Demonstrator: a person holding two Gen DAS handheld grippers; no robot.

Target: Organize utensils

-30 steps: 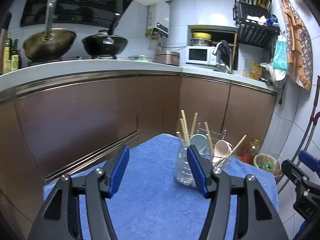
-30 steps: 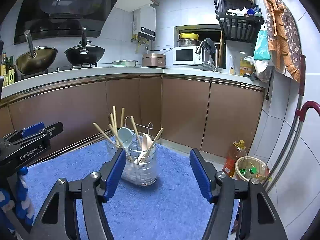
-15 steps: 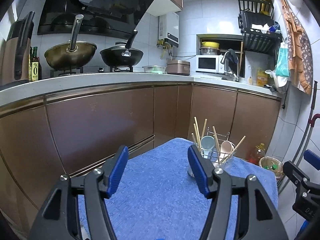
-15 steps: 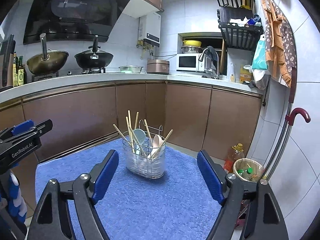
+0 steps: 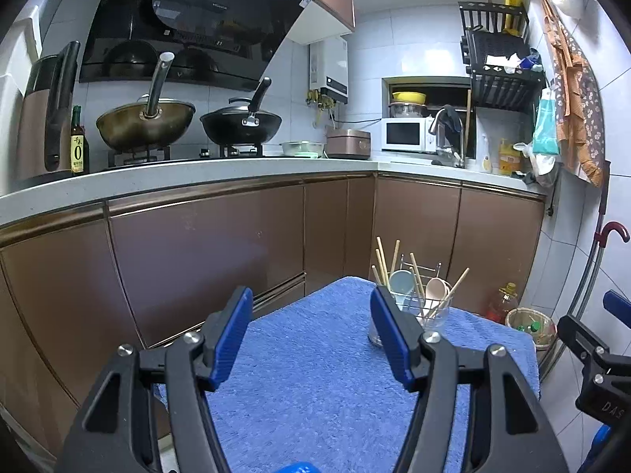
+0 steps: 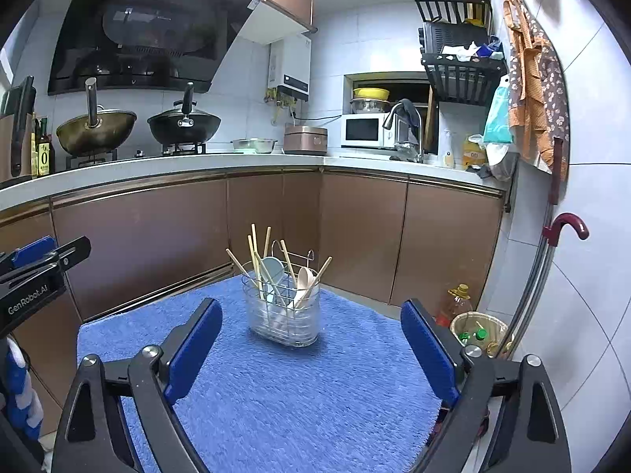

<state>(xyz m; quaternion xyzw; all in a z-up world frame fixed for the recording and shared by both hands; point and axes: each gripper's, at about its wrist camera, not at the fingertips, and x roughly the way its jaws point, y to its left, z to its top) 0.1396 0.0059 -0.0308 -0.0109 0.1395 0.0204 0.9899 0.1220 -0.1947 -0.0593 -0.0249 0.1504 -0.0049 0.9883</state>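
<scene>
A clear utensil holder with a wire frame point(image 6: 284, 315) stands on a blue towel point(image 6: 276, 394) on a small table. It holds several wooden chopsticks point(image 6: 254, 252), a light blue spoon point(image 6: 273, 268) and a beige spoon point(image 6: 304, 278). In the left wrist view the holder point(image 5: 428, 317) is partly hidden behind the right finger. My left gripper point(image 5: 311, 335) is open and empty, back from the holder. My right gripper point(image 6: 311, 349) is open wide and empty, with the holder ahead between its fingers.
Brown kitchen cabinets point(image 6: 355, 228) under a white counter point(image 6: 197, 169) run behind the table. Two woks point(image 6: 183, 126) sit on the stove. An oil bottle point(image 6: 453, 303) and a bin point(image 6: 479, 333) stand on the floor to the right, by an umbrella point(image 6: 552, 256).
Both grippers have pulled back and up from the holder, which now looks smaller and farther. The right gripper's jaws have opened wider. The holder has not moved.
</scene>
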